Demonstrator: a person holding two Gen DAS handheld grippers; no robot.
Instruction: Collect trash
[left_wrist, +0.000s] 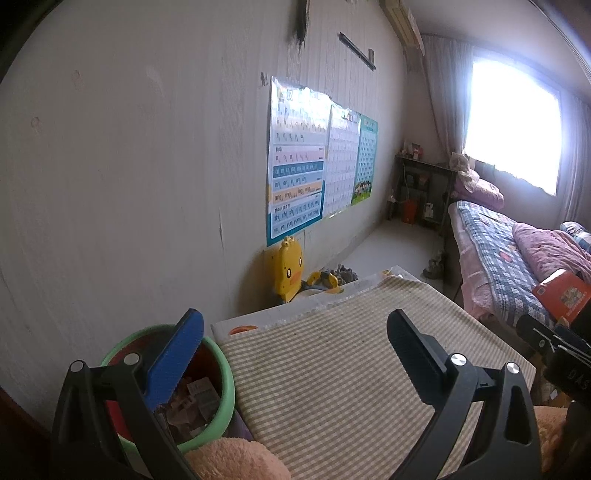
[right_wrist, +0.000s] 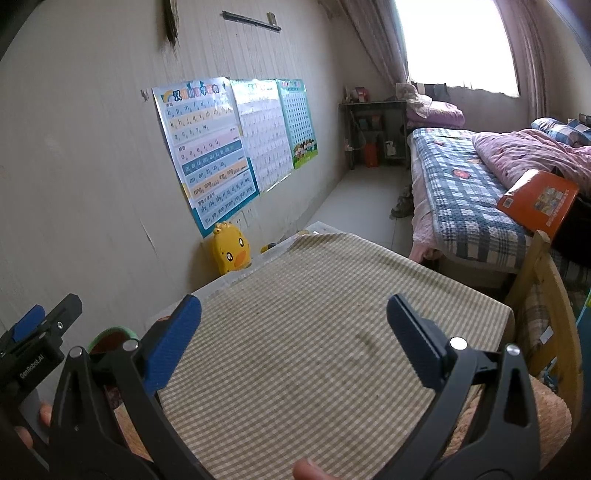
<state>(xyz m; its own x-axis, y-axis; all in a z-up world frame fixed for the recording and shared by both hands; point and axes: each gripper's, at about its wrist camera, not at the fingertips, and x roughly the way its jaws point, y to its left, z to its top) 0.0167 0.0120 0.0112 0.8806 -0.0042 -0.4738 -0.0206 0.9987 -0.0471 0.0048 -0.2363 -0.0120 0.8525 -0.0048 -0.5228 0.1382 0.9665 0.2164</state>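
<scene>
A green-rimmed trash bin (left_wrist: 225, 384) with paper scraps inside stands at the left of a table covered by a checked cloth (left_wrist: 332, 369). My left gripper (left_wrist: 295, 354) is open and empty above the cloth, its blue left finger (left_wrist: 173, 362) over the bin. My right gripper (right_wrist: 295, 343) is open and empty above the cloth (right_wrist: 295, 332). The bin rim (right_wrist: 110, 332) shows at the lower left of the right wrist view, beside the left gripper body (right_wrist: 33, 347). No loose trash shows on the cloth.
A yellow duck toy (right_wrist: 231, 249) stands by the wall past the table. Posters (right_wrist: 207, 147) hang on the wall. A bed (right_wrist: 461, 192) with an orange book (right_wrist: 537, 199) lies at the right. A wooden chair (right_wrist: 546, 317) is at the table's right edge.
</scene>
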